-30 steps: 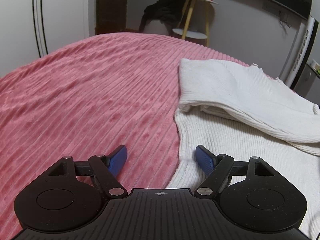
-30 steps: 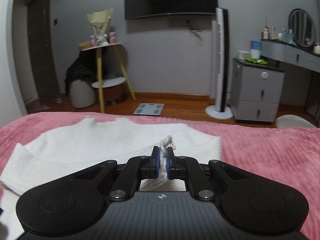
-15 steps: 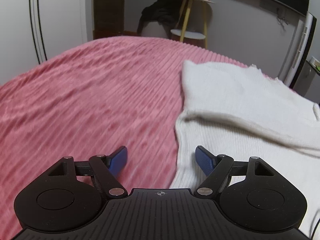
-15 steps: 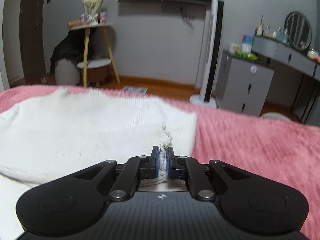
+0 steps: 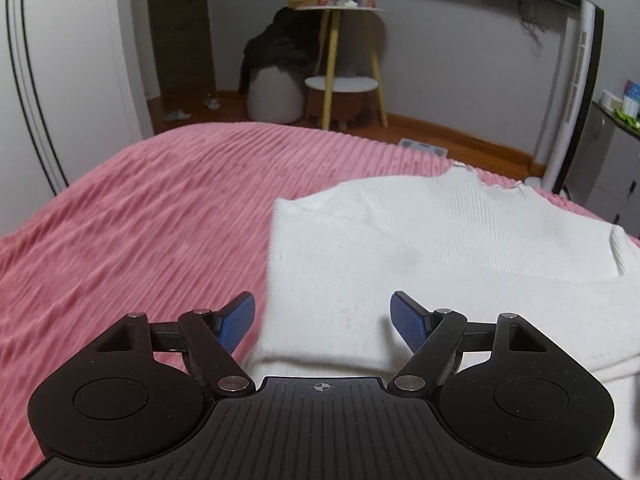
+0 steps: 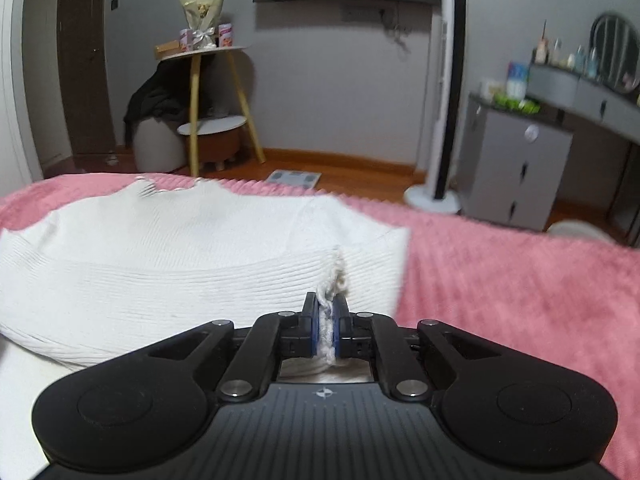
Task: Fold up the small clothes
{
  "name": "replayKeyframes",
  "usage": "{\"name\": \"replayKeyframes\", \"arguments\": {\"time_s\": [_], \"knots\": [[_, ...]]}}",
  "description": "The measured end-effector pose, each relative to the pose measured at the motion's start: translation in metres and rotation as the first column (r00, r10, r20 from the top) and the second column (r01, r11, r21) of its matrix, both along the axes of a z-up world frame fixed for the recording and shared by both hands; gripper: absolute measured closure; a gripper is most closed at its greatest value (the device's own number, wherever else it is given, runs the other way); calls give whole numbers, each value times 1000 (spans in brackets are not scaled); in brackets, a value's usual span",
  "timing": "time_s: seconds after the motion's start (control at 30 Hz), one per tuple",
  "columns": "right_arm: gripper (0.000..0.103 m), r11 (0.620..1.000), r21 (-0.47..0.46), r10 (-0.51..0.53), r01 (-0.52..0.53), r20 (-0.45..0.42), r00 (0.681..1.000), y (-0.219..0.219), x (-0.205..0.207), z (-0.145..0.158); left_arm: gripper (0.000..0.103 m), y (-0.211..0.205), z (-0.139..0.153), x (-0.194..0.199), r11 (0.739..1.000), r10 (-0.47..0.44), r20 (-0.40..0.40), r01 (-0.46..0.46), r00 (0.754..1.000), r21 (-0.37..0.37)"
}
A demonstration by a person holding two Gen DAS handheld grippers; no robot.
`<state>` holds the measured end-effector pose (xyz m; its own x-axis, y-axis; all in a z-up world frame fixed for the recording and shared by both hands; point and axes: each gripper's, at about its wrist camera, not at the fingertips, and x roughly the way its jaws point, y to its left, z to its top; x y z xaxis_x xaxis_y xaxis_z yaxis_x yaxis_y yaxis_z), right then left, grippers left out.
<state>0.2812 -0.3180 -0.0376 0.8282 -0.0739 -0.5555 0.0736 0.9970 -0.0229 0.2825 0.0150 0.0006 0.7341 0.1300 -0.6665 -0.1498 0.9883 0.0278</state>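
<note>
A white ribbed knit sweater [image 5: 440,248] lies on a pink ribbed bedspread [image 5: 140,220], with a sleeve folded across its body. My left gripper [image 5: 323,316] is open, its blue pads [image 5: 240,318] spread over the sweater's left edge, holding nothing. My right gripper [image 6: 328,320] is shut on a bunched frilly edge of the sweater [image 6: 338,276], the sleeve cuff, held over the sweater's body [image 6: 160,248] near its right side.
Beyond the bed's far edge are a wooden floor, a yellow-legged side table [image 6: 216,100], a white pouf [image 5: 274,94], a floor scale [image 6: 294,178], a tall tower fan [image 6: 446,100] and a grey drawer cabinet [image 6: 516,168]. The pink bedspread [image 6: 520,272] extends right.
My left gripper moved right and tilted up, now over the sweater's left edge. My right gripper, still clamping the cuff, carried it across the sweater's body.
</note>
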Motion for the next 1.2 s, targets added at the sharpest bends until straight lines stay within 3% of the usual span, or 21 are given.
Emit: {"name": "replayKeyframes", "arguments": {"time_s": [0.1,0.3,0.43,0.5,0.67,0.8,0.97,1.03,1.1,1.2], "knots": [[97,993,-113,-37,40,31,999,6,-3,-3,23,-8,-6,11,999,-17,-14,17,1000,34],[97,975,-221,-15,21,28,1000,13,0,-16,23,-16,-23,24,996,-28,-54,33,998,86],[92,969,-247,-18,18,3,1000,14,4,-11,23,-17,-23,22,993,-42,-38,46,998,112],[84,965,-258,-36,43,31,999,17,-1,-3,23,-16,-21,23,993,-45,-27,48,999,106],[83,977,-211,39,-17,99,994,31,-7,13,23,-23,-22,31,991,-65,-6,65,998,120],[83,977,-162,142,-137,17,990,47,10,2,20,-29,-35,42,983,-96,-32,100,995,153],[82,968,-204,145,-147,-24,989,52,21,-16,8,-32,-46,55,968,-102,-32,107,994,225],[81,962,-230,146,-149,-32,989,55,26,-19,6,-27,-43,58,979,-76,-48,84,996,187],[81,963,-228,138,-145,-45,989,61,28,-16,15,-19,-33,51,990,-46,-63,54,997,131],[77,993,-73,95,-97,-30,995,44,12,4,20,-8,-16,16,998,-51,-60,52,997,17]]}}
